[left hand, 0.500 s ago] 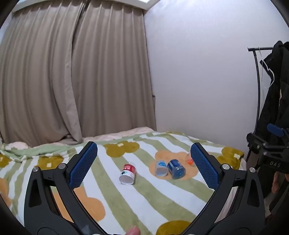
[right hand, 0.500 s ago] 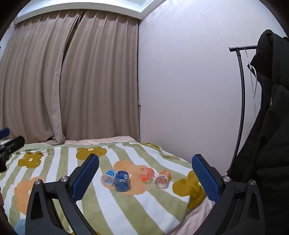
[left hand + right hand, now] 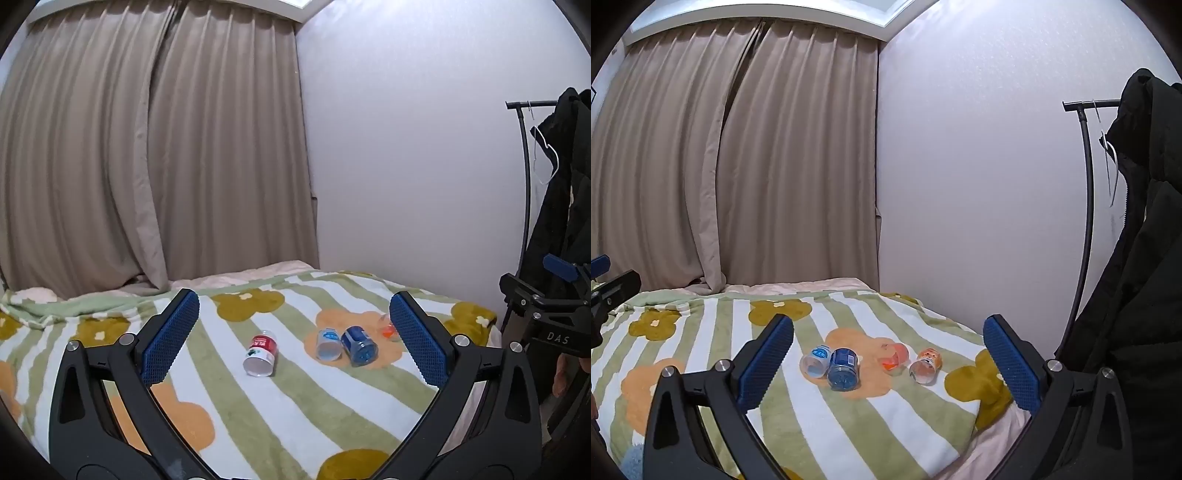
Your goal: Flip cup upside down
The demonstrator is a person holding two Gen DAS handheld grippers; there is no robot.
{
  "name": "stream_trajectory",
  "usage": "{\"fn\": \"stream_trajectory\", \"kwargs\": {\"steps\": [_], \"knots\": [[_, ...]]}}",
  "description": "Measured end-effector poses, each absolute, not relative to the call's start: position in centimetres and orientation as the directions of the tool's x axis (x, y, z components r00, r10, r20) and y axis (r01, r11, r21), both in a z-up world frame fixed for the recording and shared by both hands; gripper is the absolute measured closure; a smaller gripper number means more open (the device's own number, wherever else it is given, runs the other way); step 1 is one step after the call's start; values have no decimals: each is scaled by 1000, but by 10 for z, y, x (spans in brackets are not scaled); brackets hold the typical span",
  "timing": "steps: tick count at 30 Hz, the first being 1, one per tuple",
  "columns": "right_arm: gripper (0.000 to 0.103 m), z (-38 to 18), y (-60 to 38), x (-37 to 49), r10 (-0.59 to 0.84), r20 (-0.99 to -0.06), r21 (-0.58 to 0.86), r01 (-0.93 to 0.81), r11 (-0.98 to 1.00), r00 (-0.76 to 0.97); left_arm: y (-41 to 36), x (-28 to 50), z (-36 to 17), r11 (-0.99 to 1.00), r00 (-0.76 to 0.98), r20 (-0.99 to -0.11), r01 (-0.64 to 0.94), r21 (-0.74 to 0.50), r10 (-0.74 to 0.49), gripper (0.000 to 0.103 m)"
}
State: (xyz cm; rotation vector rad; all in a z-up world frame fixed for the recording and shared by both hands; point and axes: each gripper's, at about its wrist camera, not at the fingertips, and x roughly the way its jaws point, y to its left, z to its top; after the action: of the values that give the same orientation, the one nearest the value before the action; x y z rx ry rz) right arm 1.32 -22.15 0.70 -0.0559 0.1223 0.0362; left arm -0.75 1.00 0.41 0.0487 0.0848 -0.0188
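Several small cups lie on their sides on a striped flowered blanket [image 3: 229, 398]. In the left wrist view a red-and-white cup [image 3: 261, 355] lies alone between my fingers, with a pale blue cup [image 3: 328, 344], a dark blue cup [image 3: 359, 346] and an orange cup [image 3: 388, 329] to its right. The right wrist view shows the pale blue cup [image 3: 815, 361], dark blue cup [image 3: 843, 369], orange cup [image 3: 894, 357] and an orange-and-white cup [image 3: 925, 366]. My left gripper [image 3: 293, 338] and right gripper [image 3: 888, 362] are open, empty, held above the bed short of the cups.
Beige curtains [image 3: 147, 166] hang behind the bed and a white wall [image 3: 406, 166] stands on its right. A clothes rack with a black coat [image 3: 1137, 258] stands at the right, past the blanket's edge [image 3: 967, 424]. The right gripper's body [image 3: 546, 314] shows at the left view's right edge.
Both views have shifted slightly; the cups sit a little lower in the left view. The cups have not moved on the blanket and both grippers stay open.
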Motion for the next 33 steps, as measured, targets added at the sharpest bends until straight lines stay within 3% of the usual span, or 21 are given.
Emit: {"fn": "stream_trajectory", "kwargs": {"steps": [33], "knots": [[1,7,-223,13,26,-129,-40,-31,999,991,-1,-4,0,999,996,-89,18,49,-14,0]]}}
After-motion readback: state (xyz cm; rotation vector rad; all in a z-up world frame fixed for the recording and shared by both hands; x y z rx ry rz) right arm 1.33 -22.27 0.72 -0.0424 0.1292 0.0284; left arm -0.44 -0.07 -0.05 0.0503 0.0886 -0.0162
